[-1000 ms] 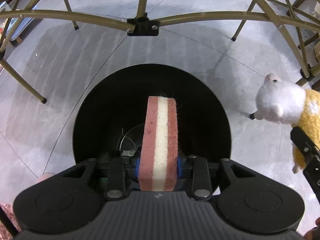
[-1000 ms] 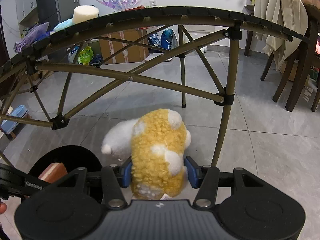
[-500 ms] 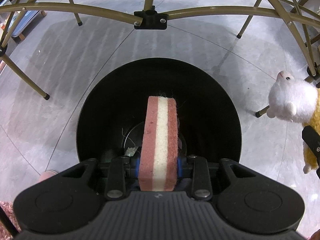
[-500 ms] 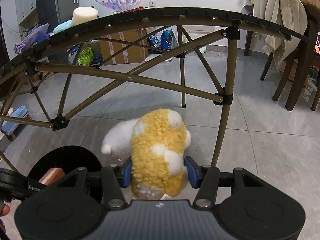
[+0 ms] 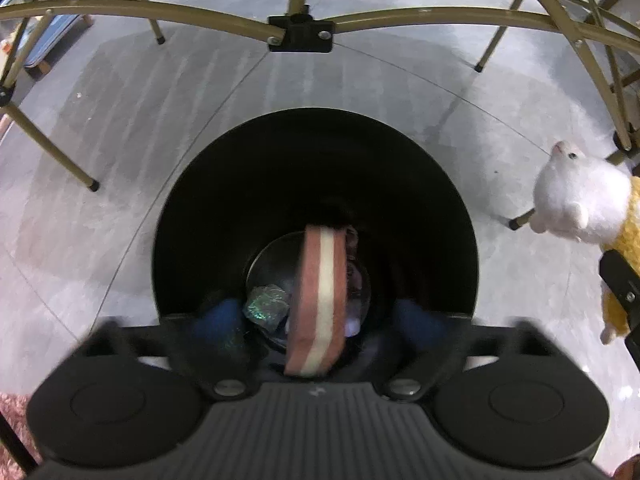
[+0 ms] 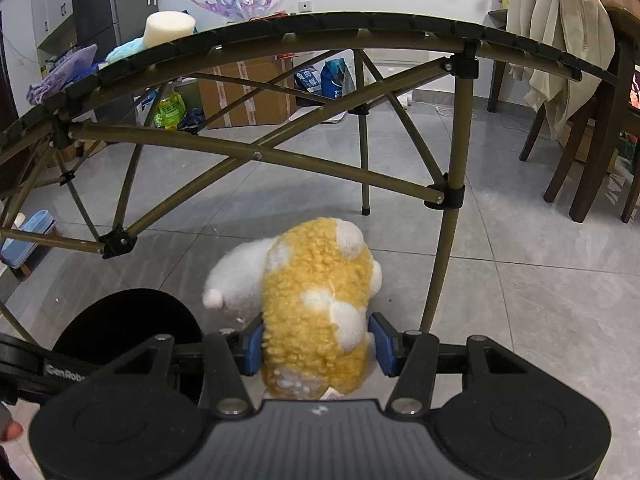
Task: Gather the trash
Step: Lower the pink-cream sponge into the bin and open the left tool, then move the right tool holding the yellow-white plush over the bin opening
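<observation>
Hovering over the black bin [image 5: 420,184], the left gripper [image 5: 316,320] has just sprung its fingers wide apart, and the pink-and-white sponge [image 5: 318,300] hangs loose between them, touching neither, dropping toward the foil scrap [image 5: 266,306] at the bottom. Just to the right, the right gripper [image 6: 316,344] has its fingers pressed partway closed on the yellow-and-white plush toy [image 6: 316,312], off to the side of the bin's rim. Beyond stands the folding surface [image 6: 320,28]. Next, I'd guess, the plush must swing over the opening before release.
</observation>
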The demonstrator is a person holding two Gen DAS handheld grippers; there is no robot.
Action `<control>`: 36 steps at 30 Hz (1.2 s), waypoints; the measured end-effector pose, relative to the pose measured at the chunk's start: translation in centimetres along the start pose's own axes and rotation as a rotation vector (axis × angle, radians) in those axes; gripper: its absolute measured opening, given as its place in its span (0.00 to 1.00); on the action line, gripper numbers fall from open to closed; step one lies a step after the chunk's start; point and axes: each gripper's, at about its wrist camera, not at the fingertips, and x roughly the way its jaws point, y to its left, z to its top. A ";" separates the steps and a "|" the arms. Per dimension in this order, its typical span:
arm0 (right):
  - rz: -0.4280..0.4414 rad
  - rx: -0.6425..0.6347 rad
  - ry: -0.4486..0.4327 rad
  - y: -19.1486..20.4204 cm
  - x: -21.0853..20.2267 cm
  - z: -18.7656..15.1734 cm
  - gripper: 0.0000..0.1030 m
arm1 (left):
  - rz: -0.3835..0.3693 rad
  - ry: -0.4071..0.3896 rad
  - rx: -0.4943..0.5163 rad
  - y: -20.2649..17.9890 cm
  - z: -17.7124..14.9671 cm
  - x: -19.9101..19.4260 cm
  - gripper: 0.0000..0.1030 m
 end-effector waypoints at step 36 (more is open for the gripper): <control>0.022 -0.017 -0.006 0.1 -0.7 -0.1 0.51 | -0.031 -0.023 0.040 -0.1 -0.2 -2.0 1.00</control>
